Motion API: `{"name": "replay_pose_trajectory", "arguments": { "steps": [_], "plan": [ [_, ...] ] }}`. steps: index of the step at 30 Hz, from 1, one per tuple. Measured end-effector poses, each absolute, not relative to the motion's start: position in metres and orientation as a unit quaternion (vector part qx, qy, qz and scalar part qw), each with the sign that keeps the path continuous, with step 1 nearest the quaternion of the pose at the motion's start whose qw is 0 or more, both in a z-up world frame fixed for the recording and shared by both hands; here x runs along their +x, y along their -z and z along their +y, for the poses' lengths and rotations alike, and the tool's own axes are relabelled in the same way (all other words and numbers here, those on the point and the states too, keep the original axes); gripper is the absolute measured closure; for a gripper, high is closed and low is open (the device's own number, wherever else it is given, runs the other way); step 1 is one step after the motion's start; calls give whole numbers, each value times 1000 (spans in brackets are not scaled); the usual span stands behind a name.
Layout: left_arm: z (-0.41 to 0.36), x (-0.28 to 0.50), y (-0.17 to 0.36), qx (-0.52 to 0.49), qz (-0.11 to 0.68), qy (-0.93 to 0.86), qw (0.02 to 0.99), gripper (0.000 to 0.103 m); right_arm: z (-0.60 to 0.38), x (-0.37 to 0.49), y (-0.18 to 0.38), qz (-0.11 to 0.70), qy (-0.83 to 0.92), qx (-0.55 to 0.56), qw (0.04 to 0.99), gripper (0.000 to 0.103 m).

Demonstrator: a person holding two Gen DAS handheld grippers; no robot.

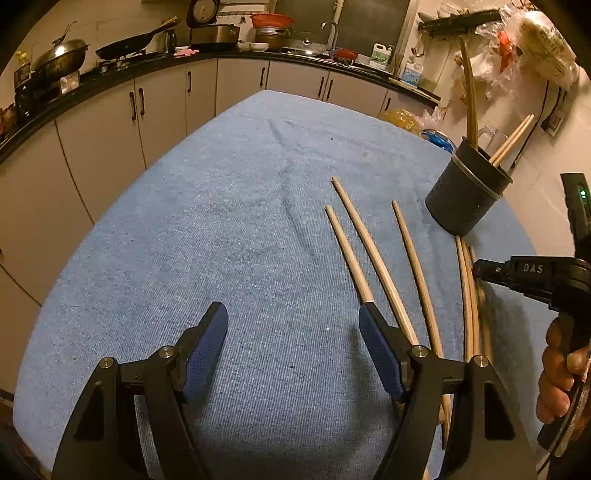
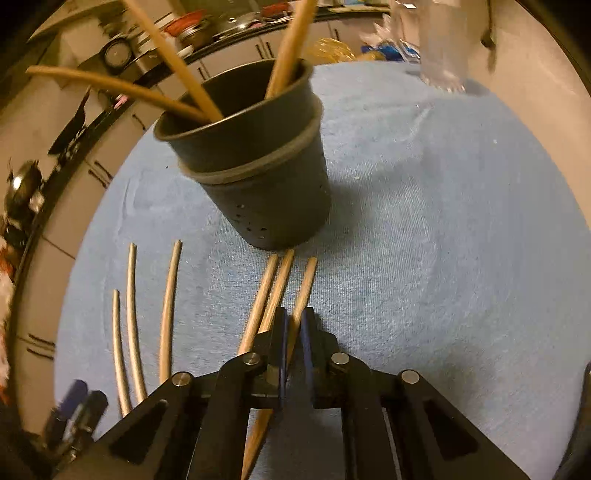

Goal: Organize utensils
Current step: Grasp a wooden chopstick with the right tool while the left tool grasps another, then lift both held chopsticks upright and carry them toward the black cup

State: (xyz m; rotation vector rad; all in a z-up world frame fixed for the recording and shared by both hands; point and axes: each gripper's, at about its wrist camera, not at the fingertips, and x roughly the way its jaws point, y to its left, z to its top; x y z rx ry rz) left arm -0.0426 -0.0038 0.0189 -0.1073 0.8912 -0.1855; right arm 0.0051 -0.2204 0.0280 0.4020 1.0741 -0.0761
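Now mid-pickup: right claw (image 2: 293, 332) pinching one chopstick (image 2: 304, 286) off the worktop (image 2: 443, 240); left claw (image 1: 291, 343) spread, idle. Next, probably: lift, tip upright into the holder (image 2: 258, 177).

Home kitchen. Black countertop (image 1: 236, 55) over pale cabinets (image 1: 162, 96) along back wall; wok (image 1: 61, 55) and frying pan (image 1: 125, 46) on stove at left; rice cooker (image 1: 212, 35), stacked pots (image 1: 273, 31), sink tap (image 1: 330, 29), detergent bottles (image 1: 382, 55); plastic bags (image 1: 517, 55) on right wall; blue-cloth table (image 1: 221, 221) in front
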Motion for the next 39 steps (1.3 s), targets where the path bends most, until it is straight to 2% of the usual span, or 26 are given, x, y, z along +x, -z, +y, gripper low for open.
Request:
{"name": "replay_pose_trajectory", "arguments": {
  "steps": [12,16,18,23,27,30,31,32,39],
  "plan": [
    [-17,-13,-24,-73,492,96,862,31,-253,-48,-41,463,-13,268,845,98],
    [-29,3,-26,-60,509,85,855,54,-256,-59,-45,451,-31,276,848,97],
    [-37,13,-26,-47,513,71,854,60,-259,-64,-48,446,-36,279,850,97],
    [-55,31,-25,-26,528,70,846,62,-270,-71,-55,431,-41,284,855,97],
    [-67,37,-23,16,529,43,848,70,-274,-74,-56,427,-43,290,855,97],
    [-71,34,-23,27,518,35,854,81,-276,-75,-57,425,-47,293,855,97],
    [-71,31,-23,28,515,37,856,91,-277,-75,-58,424,-49,294,855,97],
    [-71,31,-24,28,515,36,856,95,-277,-76,-58,422,-49,294,856,97],
    [-52,13,-48,-38,497,79,863,97,-282,-85,-69,404,-54,291,866,97]
  ]
}}
